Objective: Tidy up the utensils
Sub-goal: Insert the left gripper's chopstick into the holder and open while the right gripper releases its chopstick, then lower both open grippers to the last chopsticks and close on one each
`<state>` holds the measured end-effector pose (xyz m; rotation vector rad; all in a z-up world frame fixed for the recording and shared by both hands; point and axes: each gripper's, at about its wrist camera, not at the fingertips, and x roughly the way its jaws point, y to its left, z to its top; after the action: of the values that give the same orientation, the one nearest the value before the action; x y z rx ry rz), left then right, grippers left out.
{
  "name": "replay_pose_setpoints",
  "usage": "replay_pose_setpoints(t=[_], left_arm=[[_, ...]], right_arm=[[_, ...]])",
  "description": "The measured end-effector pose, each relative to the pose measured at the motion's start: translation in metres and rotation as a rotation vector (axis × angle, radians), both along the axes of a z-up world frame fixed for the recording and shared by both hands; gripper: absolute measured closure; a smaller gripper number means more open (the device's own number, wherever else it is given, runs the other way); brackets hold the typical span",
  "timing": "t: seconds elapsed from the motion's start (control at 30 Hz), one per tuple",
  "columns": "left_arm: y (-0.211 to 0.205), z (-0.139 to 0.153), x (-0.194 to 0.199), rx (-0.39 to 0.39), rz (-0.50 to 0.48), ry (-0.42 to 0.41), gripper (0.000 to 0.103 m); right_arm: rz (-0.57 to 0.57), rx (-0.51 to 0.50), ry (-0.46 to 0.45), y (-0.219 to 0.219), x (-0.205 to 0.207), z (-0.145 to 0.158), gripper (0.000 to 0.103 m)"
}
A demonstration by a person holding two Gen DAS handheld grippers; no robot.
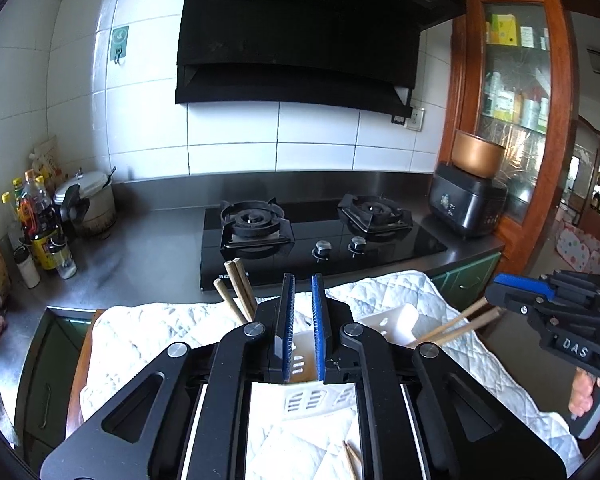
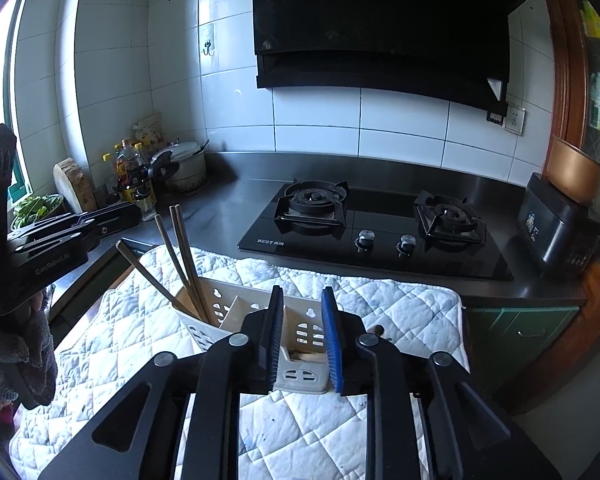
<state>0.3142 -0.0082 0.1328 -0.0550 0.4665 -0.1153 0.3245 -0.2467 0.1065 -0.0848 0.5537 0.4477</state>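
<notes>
White plastic holder point(image 2: 260, 320) on the quilted cloth point(image 2: 140, 320) already takes several chopsticks point(image 2: 184, 256); one pair point(image 1: 352, 460) lies loose near me, so I judge it mostly sorted. Left hand-held gripper point(image 1: 302, 320) and right hand-held gripper point(image 2: 302, 332) both slightly parted, holding nothing.

left gripper point(image 1: 302, 280): pointing forward and tilting down a bit, jaws sitting slightly apart, nothing pinched between them
right gripper point(image 2: 303, 292): angling down too, jaws a little parted, gripping nothing
hand point(image 1: 584, 394): wrapping around the right gripper's handle
</notes>
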Motion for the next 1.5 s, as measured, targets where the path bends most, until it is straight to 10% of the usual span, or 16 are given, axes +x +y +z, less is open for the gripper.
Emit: replay_pose_setpoints(t=[0.07, 0.93, 1.5], left_arm=[[0.001, 0.002, -0.017, -0.007, -0.002, -0.019, 0.07], [0.017, -0.103, -0.222, -0.045, 0.008, 0.05, 0.053], [0.045, -0.141, -0.306, -0.088, 0.018, 0.135, 0.053]], right_arm=[[0.0, 0.0, -0.012, -0.004, -0.013, 0.0, 0.078], [0.066, -0.07, 0.238, 0.022, -0.201, -0.182, 0.077], [0.003, -0.065, 0.296, 0.035, -0.209, -0.201, 0.079]])
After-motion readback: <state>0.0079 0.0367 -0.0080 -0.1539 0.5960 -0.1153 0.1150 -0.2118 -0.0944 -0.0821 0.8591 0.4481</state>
